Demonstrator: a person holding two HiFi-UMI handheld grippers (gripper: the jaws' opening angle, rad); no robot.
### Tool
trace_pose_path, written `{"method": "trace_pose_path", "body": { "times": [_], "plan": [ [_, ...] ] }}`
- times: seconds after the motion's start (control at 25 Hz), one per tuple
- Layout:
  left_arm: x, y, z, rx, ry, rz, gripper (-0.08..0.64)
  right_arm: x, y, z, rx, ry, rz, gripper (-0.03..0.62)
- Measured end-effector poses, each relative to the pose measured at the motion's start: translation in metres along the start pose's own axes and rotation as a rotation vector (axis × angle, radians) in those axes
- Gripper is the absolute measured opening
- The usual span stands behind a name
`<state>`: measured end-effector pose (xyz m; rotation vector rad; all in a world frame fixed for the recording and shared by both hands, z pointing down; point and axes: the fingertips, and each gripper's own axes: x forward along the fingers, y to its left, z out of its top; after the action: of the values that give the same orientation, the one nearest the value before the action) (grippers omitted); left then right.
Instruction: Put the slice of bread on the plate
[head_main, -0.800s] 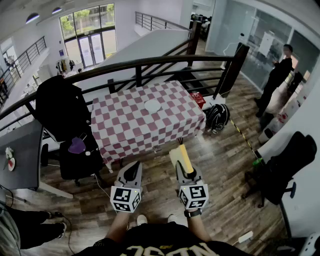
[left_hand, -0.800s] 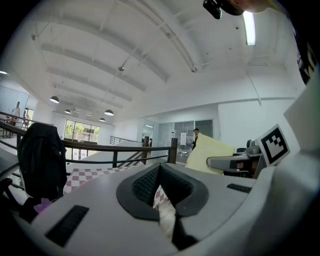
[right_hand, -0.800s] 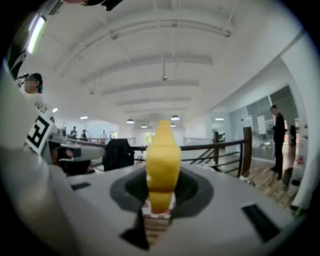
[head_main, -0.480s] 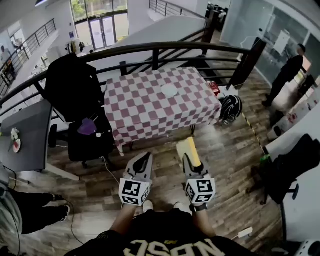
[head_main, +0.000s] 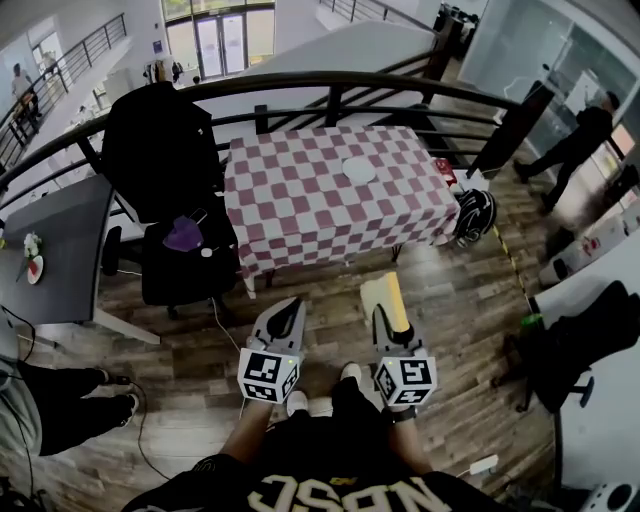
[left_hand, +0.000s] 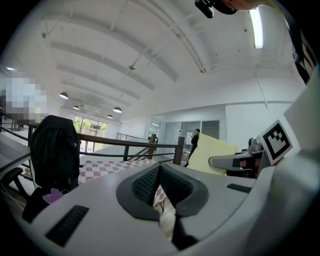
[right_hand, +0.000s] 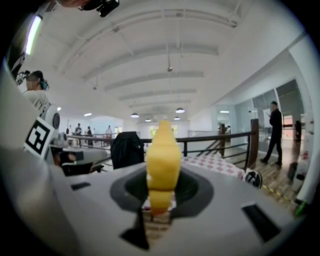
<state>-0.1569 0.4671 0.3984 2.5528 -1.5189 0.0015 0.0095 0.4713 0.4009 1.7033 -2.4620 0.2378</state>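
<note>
Yellow bread slice (head_main: 389, 298) pinched in my right gripper (head_main: 386, 322), left gripper (head_main: 288, 312) with fingers pressed together, white plate (head_main: 359, 170) on checked table (head_main: 300, 225).

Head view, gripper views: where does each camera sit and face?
Head view: on the person's head, facing steeply down; checkered table, plate, left claw, right claw, forearms.
Left gripper view: on left claw, facing the table; shut jaws.
Right gripper view: on right claw, facing the table; jaws clamp bread slice.
All show the table.
</note>
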Motion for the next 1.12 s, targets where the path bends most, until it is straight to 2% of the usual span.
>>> {"method": "trace_pose_path", "body": {
  "times": [0.2, 0.32, 0.44, 0.64, 0.76, 0.96, 1.12],
  "plan": [
    [0.030, 0.001, -0.009, -0.021, 0.011, -0.015, 0.018, 0.023, -0.029, -0.009, 0.033, 0.019, -0.020, 0.097],
    [0.057, 0.003, -0.009, -0.015, 0.013, -0.011, 0.018, 0.051, -0.050, -0.007, 0.047, 0.016, -0.004, 0.097],
    [0.096, 0.006, 0.000, -0.006, 0.014, 0.011, 0.018, 0.085, -0.081, 0.008, 0.062, -0.003, 0.019, 0.097],
    [0.187, 0.007, 0.031, 0.057, -0.022, 0.008, 0.018, 0.147, -0.146, 0.050, 0.066, -0.088, 0.039, 0.097],
    [0.238, -0.004, 0.040, 0.045, -0.032, -0.011, 0.018, 0.173, -0.188, 0.068, 0.056, -0.106, 0.029, 0.097],
    [0.293, -0.026, 0.030, 0.018, 0.006, -0.037, 0.018, 0.200, -0.240, 0.068, 0.063, -0.093, 0.019, 0.097],
    [0.313, -0.027, 0.018, 0.029, 0.063, -0.027, 0.018, 0.219, -0.248, 0.052, 0.087, -0.051, 0.036, 0.097]
  ]
}}
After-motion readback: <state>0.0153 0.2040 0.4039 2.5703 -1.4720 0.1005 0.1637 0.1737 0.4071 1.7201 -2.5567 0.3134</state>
